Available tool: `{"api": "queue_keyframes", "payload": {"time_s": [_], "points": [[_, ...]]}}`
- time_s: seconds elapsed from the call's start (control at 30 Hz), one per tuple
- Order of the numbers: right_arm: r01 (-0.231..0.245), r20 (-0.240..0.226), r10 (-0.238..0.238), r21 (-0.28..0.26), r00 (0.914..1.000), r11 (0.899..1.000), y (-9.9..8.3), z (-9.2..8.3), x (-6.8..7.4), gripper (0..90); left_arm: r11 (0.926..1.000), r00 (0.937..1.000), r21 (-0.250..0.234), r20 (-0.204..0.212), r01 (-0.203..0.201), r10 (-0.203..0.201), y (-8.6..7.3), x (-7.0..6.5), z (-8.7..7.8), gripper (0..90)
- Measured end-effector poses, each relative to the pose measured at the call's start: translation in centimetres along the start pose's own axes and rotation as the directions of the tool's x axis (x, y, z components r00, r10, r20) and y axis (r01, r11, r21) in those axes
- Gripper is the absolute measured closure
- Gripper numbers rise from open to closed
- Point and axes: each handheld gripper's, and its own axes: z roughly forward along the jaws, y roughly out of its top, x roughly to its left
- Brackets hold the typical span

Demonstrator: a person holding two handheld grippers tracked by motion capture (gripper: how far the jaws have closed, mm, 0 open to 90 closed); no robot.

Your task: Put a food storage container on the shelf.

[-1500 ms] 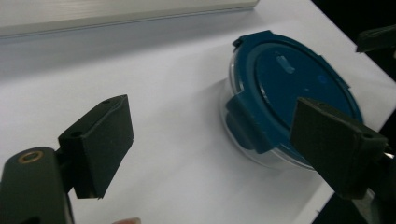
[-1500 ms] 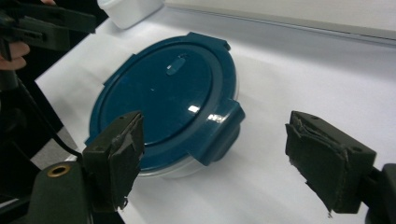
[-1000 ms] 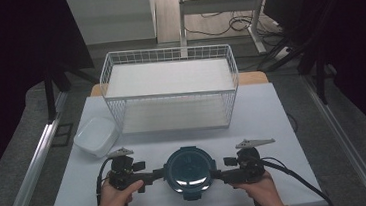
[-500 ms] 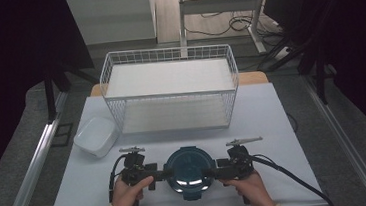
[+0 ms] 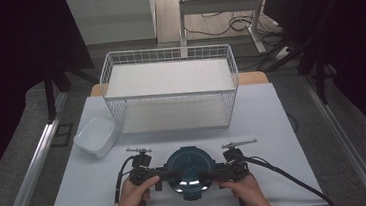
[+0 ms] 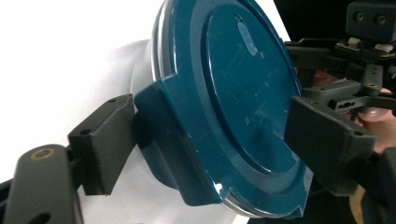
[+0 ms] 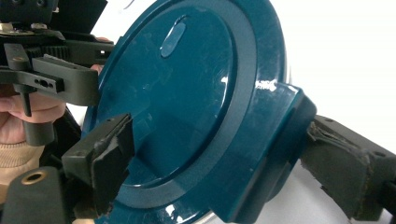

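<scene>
The round lidded container (image 5: 188,169) sits at the desk's (image 5: 283,124) six o'clock edge. Both grippers' fingers bracket its side latches, left (image 5: 163,175) closing, right (image 5: 212,172) apparently pressing; lid not yet off.

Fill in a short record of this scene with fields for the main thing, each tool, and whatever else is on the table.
main thing: round blue container with its lid on, near the table's front edge
left tool: jaws on either side of the container's side latch, closing in
right tool: jaws on either side of the opposite latch
behind: white wire basket
left of basket: white dish
surface: white table
</scene>
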Motion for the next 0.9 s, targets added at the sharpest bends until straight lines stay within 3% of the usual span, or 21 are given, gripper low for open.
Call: {"api": "queue_keyframes", "payload": {"time_s": [0.2, 0.37, 0.63, 0.9], "points": [[-0.037, -0.019, 0.037, 0.01, 0.9991, 0.999, 0.0, 0.17, -0.03, 15.5, 1.0, 0.9997, 0.005, -0.024, 0.0, 0.0, -0.12, -0.07, 0.04, 24.1], [-0.079, -0.02, 0.08, 0.022, 0.9966, 0.997, 0.19, 0.08, -0.14, 18.1, 0.9999, 0.9999, 0.01, -0.016, 0.004, -0.004, -0.12, 0.08, 0.01, 25.3], [-0.083, -0.023, 0.084, 0.018, 0.9962, 0.996, 0.14, 0.1, -0.15, 18.6, 0.9994, 0.9998, 0.03, -0.011, 0.018, -0.018, -0.23, 0.03, 0.32, 21.6], [-0.101, -0.017, 0.101, 0.003, 0.9948, 0.995, 0.1, -0.39, 0.06, 25.0, 0.9992, 0.9993, 0.02, -0.01, 0.035, -0.035, -0.3, -0.05, -0.21, 27.1]]}}
